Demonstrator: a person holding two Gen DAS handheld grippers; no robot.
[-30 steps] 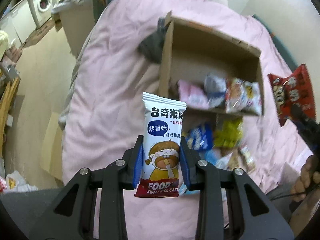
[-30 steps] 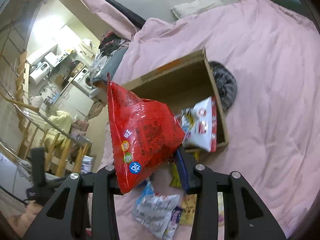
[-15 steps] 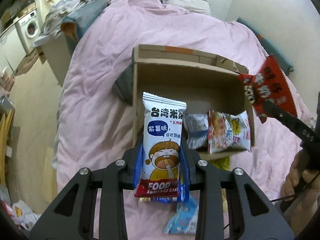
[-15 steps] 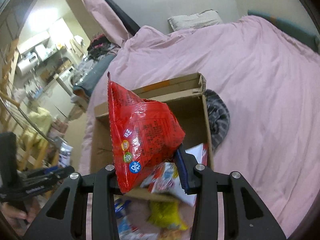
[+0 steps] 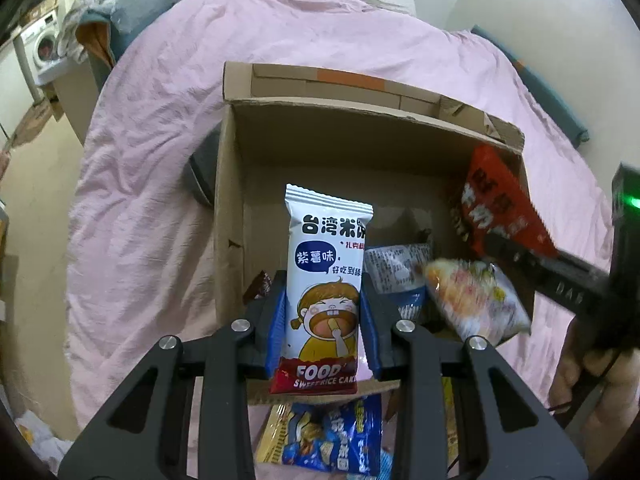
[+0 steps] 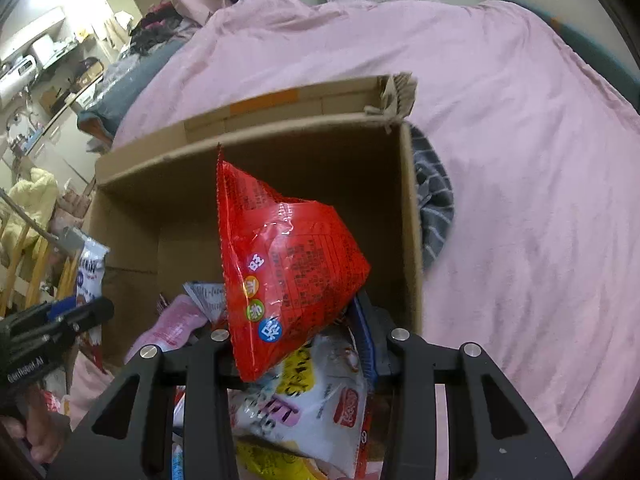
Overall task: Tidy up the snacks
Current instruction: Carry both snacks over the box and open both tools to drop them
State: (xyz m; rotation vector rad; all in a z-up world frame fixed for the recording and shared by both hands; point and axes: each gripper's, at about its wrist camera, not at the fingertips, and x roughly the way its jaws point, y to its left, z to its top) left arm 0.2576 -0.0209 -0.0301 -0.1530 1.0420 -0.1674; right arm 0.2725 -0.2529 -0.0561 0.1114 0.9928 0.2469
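Note:
My left gripper (image 5: 323, 322) is shut on a white rice cake packet (image 5: 326, 276) with a cartoon child, held upright over the near edge of an open cardboard box (image 5: 280, 128). My right gripper (image 6: 300, 340) is shut on a red snack bag (image 6: 280, 264) and holds it over the box (image 6: 410, 208). The red bag also shows in the left wrist view (image 5: 500, 208) at the box's right side. The white packet shows at the left in the right wrist view (image 6: 90, 272). Several snack packs (image 5: 472, 300) lie inside the box.
The box sits on a bed with a pink cover (image 5: 152, 184). A dark striped cloth (image 6: 434, 204) lies against the box's side. More snacks, among them a blue pack (image 5: 332, 436), lie on the bed in front of the box. A floor and washing machine (image 5: 40, 46) are at left.
Both grippers have moved forward toward the box with their packets. The red bag went from beside the box to over its inside, and the box looms larger in both views.

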